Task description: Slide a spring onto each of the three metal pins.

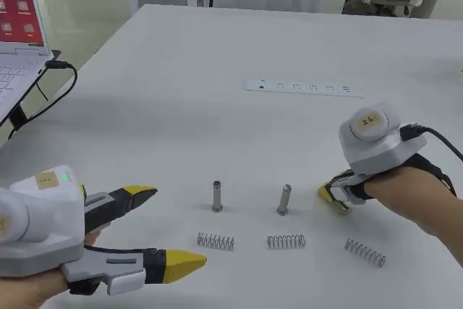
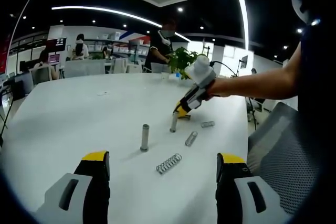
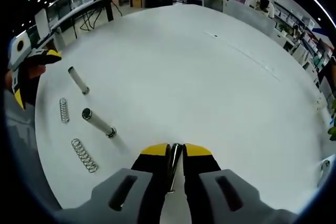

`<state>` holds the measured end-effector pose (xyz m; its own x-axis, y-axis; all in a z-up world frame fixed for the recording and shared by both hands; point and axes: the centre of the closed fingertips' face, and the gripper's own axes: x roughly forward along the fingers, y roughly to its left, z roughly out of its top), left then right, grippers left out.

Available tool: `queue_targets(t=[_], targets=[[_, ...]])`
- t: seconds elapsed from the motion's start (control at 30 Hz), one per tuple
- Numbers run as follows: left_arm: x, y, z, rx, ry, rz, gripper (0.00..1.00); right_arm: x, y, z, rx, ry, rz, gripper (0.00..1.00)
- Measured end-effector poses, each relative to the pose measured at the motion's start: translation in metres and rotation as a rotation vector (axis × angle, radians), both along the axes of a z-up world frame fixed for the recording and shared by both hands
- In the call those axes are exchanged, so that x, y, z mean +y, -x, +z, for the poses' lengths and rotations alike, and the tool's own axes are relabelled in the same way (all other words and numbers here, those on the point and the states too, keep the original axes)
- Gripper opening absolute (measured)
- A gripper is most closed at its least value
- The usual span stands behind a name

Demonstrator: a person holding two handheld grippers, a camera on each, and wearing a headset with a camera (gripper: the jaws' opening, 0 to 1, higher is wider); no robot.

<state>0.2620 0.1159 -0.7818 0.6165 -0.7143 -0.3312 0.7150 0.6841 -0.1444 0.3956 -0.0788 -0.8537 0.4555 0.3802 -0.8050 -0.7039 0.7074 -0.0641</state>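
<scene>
Left gripper (image 1: 163, 226): held low at the near left of the white table (image 1: 217, 70), pointing right toward the parts; its jaws are spread wide with nothing between them.
Right gripper (image 1: 335, 197): comes in from the right with the forearm over the table edge and the tips down by the surface. Its jaws are pinched narrow on a metal pin (image 3: 173, 167).
Pins: three. One is clamped in the right gripper, and two stand upright side by side, the left pin (image 1: 217, 197) and the middle pin (image 1: 284, 199).
Springs: three, all lying flat in a row nearer the person than the pins – left spring (image 1: 215, 241), middle spring (image 1: 286, 241), right spring (image 1: 364, 252). None is on a pin.
Beyond: one power strip (image 1: 304, 87) lies flat and one laptop (image 1: 14, 27) stands open at the far left.
</scene>
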Motion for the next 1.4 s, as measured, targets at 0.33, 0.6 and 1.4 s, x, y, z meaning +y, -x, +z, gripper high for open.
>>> queue_targets(t=[0.33,0.6,1.4], targets=[[0.0,0.0,-0.001,0.002,0.002,0.0,0.8,-0.001,0.0,-0.001,0.008,-0.008,-0.037,0.09],[-0.001,-0.001,0.0,-0.001,0.005,0.002,0.8,0.0,0.001,0.0,0.022,-0.013,-0.051,0.06],[-0.001,0.0,0.003,-0.011,0.001,-0.002,0.79,-0.002,0.007,0.018,-0.003,-0.059,-0.095,0.05]])
